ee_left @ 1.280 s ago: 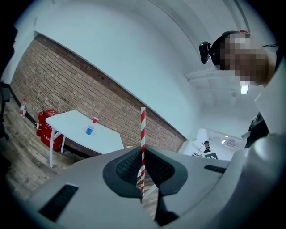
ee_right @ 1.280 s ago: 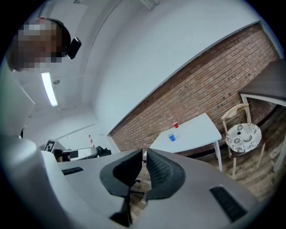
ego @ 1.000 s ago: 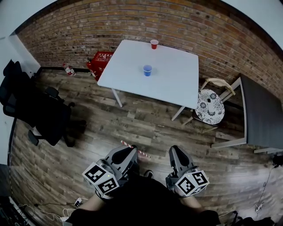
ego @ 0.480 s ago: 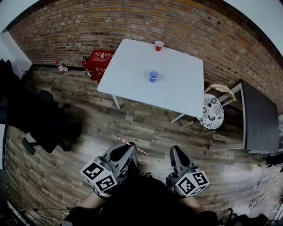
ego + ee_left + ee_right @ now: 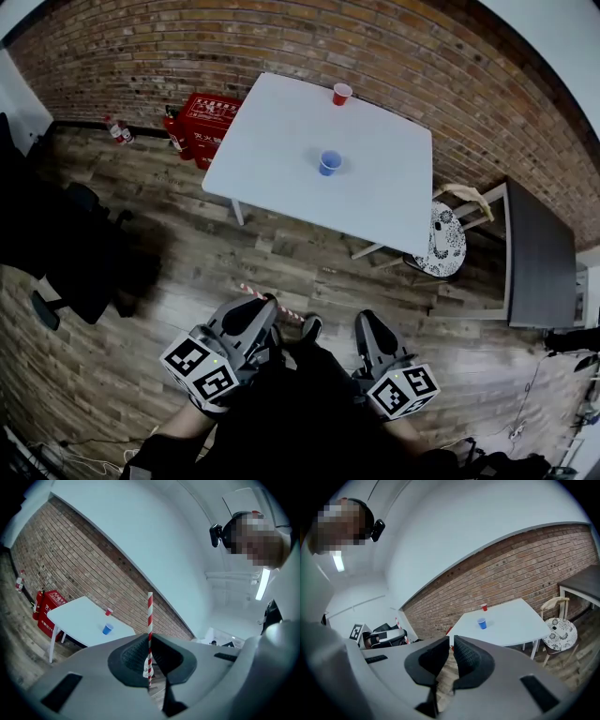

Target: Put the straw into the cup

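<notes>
A red-and-white striped straw [image 5: 150, 616] stands upright between the jaws of my left gripper [image 5: 149, 638], which is shut on it. In the head view the straw [image 5: 251, 291] lies slantwise across the left gripper [image 5: 266, 305] above the wooden floor. A blue cup [image 5: 330, 162] stands near the middle of the white table [image 5: 281, 131], and a red cup [image 5: 342, 93] sits at its far edge. Both cups are far ahead of the grippers. My right gripper [image 5: 365, 320] is shut with nothing in it [image 5: 451, 640]. The blue cup [image 5: 482, 623] and red cup [image 5: 484, 607] also show in the right gripper view.
A red crate [image 5: 208, 116] with fire extinguishers stands left of the table by the brick wall. A chair with a patterned cushion [image 5: 442, 240] and a dark table [image 5: 538, 253] are at the right. A black office chair [image 5: 56, 248] is at the left.
The table and cups have shifted slightly in the head view as the person moves over the floor. Both grippers keep their hold and their places relative to the body.
</notes>
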Motion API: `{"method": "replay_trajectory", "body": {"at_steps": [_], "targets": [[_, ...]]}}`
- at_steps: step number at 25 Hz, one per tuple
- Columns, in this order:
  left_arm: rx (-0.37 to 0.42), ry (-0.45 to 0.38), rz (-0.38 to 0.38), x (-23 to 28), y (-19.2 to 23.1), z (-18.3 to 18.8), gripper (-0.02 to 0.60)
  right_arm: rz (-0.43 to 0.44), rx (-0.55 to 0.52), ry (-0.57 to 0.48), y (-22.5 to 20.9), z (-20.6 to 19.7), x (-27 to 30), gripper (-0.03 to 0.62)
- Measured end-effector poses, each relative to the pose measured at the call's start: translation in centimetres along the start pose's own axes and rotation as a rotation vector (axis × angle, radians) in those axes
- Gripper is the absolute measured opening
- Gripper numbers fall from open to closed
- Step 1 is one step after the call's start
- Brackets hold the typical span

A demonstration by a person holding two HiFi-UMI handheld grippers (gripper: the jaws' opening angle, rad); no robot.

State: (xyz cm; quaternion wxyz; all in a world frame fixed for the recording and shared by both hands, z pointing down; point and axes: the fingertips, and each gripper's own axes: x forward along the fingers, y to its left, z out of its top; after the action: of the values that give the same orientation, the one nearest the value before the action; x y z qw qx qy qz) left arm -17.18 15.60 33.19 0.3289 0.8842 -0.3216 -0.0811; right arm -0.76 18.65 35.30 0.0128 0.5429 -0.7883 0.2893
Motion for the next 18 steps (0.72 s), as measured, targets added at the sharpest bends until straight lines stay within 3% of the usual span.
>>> {"method": "replay_trajectory", "body": {"at_steps": [9, 18], "targets": [[-0.026, -0.002, 0.037, 1.5, 2.9, 1.0, 0.031, 0.033, 0.024, 0.029, -0.8, 0.6, 4.5, 0.051], [0.010, -0.016, 0.098, 7.3, 5.5, 4.8, 0.031, 0.115, 0.055, 0.018, -4.3, 5.0, 11.2, 0.051]]}}
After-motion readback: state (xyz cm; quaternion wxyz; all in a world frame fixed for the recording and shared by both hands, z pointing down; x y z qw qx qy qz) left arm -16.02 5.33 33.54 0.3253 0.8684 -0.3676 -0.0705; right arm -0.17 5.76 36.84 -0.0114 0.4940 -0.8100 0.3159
